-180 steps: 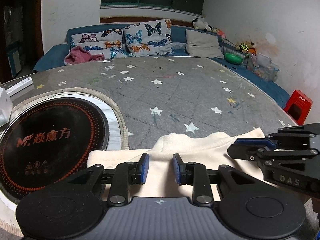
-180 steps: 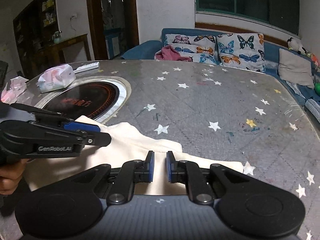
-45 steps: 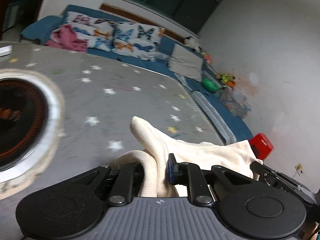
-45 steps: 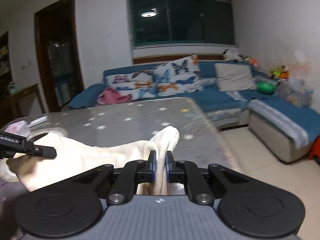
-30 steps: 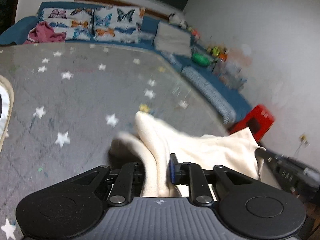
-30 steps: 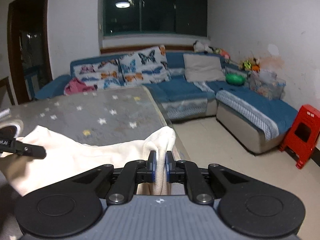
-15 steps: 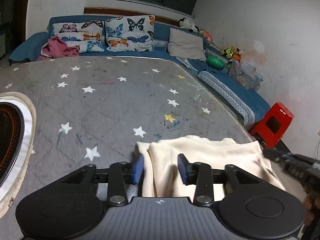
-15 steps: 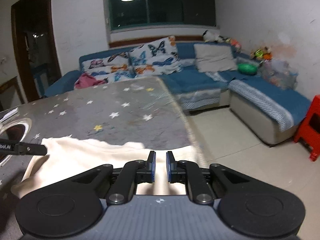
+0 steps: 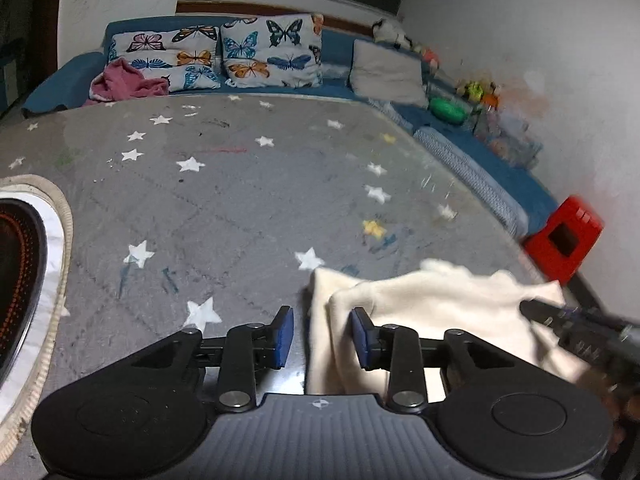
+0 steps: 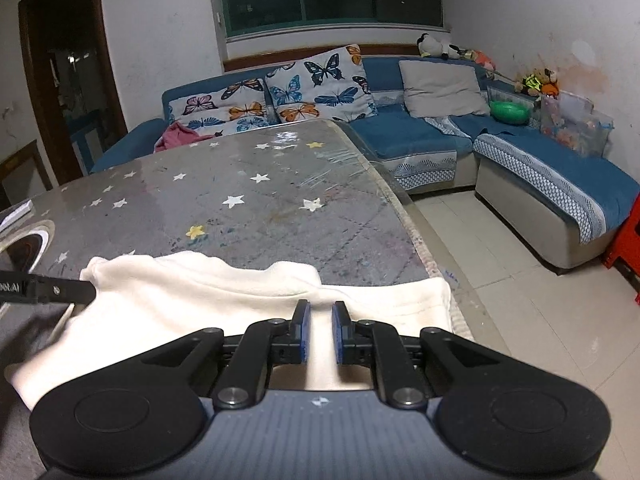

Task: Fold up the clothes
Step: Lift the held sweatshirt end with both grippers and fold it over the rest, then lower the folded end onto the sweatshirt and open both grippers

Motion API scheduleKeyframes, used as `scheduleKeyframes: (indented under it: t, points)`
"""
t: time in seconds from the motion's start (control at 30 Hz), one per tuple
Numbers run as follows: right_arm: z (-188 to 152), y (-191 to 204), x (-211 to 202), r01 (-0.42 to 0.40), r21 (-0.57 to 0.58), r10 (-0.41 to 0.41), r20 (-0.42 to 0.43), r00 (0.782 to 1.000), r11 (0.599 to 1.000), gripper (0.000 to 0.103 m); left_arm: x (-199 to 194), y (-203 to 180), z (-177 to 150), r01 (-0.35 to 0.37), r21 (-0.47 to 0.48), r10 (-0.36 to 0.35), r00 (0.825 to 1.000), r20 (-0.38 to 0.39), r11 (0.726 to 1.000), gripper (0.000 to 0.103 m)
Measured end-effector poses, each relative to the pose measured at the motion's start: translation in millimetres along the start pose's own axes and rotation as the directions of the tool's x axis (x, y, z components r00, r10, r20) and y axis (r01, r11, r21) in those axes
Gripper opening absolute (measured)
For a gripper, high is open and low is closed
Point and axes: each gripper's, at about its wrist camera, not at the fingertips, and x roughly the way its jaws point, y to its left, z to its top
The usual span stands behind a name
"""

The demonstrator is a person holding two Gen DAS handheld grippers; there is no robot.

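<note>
1. Left gripper [image 9: 322, 334] – jaws spread, and they have just been opening; a fold of the cream garment [image 9: 440, 312] lies between them, touching the right pad at most, not pinched.
2. Right gripper [image 10: 319, 332] – jaws a narrow gap apart over the cloth, nothing clamped between the pads as far as the right wrist view shows; released, by my reading.
3. Cream garment lies flat on the tabletop [image 10: 248, 200] at its near right corner, one end reaching the right edge and perhaps hanging slightly over. It looks doubled over itself – a long band with a rolled upper edge, layers visible at the left end.
4. Progress, as a judgement: at least one fold is laid and both grips let go. Left to do: probably another fold across the length, then squaring the edges. The end at the table edge may slide off if dragged.
5. Outward: an induction hob [image 9: 16, 280] set into the tabletop at the left edge, well apart from the cloth. Beyond, a blue sofa [image 10: 420, 136] with butterfly cushions [image 10: 320, 84]; a red stool [image 9: 564, 236] on the floor past the right edge.
</note>
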Motion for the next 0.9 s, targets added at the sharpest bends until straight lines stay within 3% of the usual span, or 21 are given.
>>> scheduleKeyframes:
  t: [0.1,0.2,0.27,0.33,0.4,0.53,0.63,0.7,0.8,0.9]
  points:
    - [-0.3,1.6,-0.1,0.008,-0.009,-0.008,0.006,1.0,1.0,0.014,-1.3,-3.0,7.7,0.023,0.0,-0.023,1.0,0.006,1.0,0.05]
    - [0.0,2.9,0.0,0.014,-0.016,-0.013,0.012,1.0,1.0,0.014,7.3,-2.5,12.9,0.028,-0.011,-0.028,1.0,-0.015,1.0,0.05]
    - [0.1,2.6,0.2,0.013,-0.015,-0.013,0.013,1.0,1.0,0.014,14.6,2.0,14.7,0.07,-0.043,-0.071,0.996,-0.044,0.997,0.05]
    - [0.5,2.3,0.2,0.013,-0.014,-0.013,0.013,1.0,1.0,0.015,21.2,6.7,16.2,0.124,-0.078,-0.129,0.989,-0.066,0.989,0.047]
    - [1.0,2.7,0.7,0.016,-0.014,-0.015,0.014,1.0,1.0,0.015,19.5,10.2,15.0,0.19,-0.097,-0.193,0.981,-0.025,0.977,0.028]
    - [0.9,3.1,1.2,0.019,-0.019,-0.018,0.016,1.0,1.0,0.016,1.7,8.2,10.1,0.301,-0.037,-0.297,0.95,0.094,0.953,0.024]
    - [1.4,4.1,2.6,0.021,-0.024,-0.02,0.017,1.0,1.0,0.017,-10.2,-0.6,9.6,0.27,0.046,-0.273,0.951,0.143,0.962,0.027]
    - [1.7,4.9,3.1,0.023,-0.027,-0.023,0.017,1.0,0.999,0.018,-8.3,-1.3,11.5,0.179,0.046,-0.184,0.972,0.149,0.983,0.027]
    - [2.3,6.3,3.2,0.026,-0.032,-0.025,0.016,1.0,0.999,0.019,-5.3,2.7,14.1,0.094,0.022,-0.096,0.986,0.138,0.995,0.028]
    - [3.9,6.7,1.0,0.022,-0.025,-0.021,0.019,1.0,0.999,0.02,-6.9,-2.8,14.1,0.128,0.048,-0.133,0.983,0.125,0.991,0.026]
